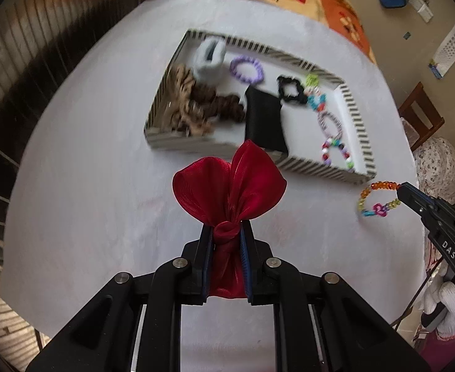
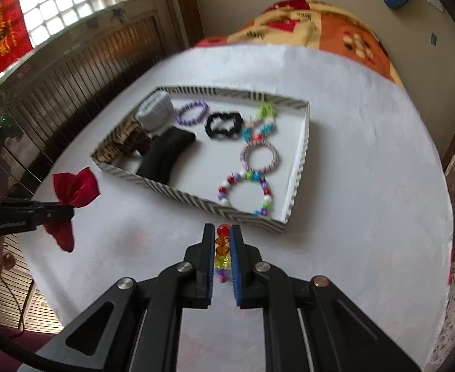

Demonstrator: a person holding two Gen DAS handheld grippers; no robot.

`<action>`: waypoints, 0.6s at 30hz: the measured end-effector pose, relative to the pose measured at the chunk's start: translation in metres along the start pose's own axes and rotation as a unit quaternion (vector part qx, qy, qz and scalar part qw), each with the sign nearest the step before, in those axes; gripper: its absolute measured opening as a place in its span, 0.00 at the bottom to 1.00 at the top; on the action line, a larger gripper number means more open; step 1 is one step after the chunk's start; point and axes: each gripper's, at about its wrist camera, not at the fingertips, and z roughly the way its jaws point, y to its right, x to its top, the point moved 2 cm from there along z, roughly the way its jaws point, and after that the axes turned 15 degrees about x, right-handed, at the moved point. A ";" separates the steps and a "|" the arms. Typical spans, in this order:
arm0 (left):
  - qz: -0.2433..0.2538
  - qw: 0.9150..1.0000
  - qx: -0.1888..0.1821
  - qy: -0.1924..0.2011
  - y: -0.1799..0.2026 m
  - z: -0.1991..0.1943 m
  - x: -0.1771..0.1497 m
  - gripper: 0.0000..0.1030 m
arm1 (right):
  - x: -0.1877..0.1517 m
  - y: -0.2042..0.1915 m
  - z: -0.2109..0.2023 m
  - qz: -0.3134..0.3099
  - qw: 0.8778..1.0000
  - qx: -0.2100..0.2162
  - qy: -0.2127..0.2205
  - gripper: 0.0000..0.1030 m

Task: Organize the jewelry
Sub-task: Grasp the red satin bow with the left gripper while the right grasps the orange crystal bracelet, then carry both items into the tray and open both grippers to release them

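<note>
My left gripper (image 1: 227, 228) is shut on a red satin bow (image 1: 229, 179), held above the white table in front of the striped tray (image 1: 356, 114); it also shows in the right wrist view (image 2: 72, 187). My right gripper (image 2: 222, 228) is shut on an orange and yellow beaded bracelet (image 2: 223, 245), just short of the tray's near rim (image 2: 233, 214). In the left wrist view that bracelet (image 1: 377, 197) hangs from the right gripper (image 1: 401, 189). The tray holds several hair ties, bracelets and a black pouch (image 1: 264, 117).
The round table has a white cloth (image 2: 367, 186). A blanket-covered seat (image 2: 320, 24) stands behind it. A wooden chair (image 1: 421, 114) stands at the right. Wooden slat panelling (image 2: 72, 62) runs along the left.
</note>
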 end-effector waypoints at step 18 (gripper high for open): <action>0.000 0.999 0.005 0.042 0.012 -0.014 0.068 0.08 | 0.061 -0.010 -0.007 -0.016 0.999 0.009 0.032 0.09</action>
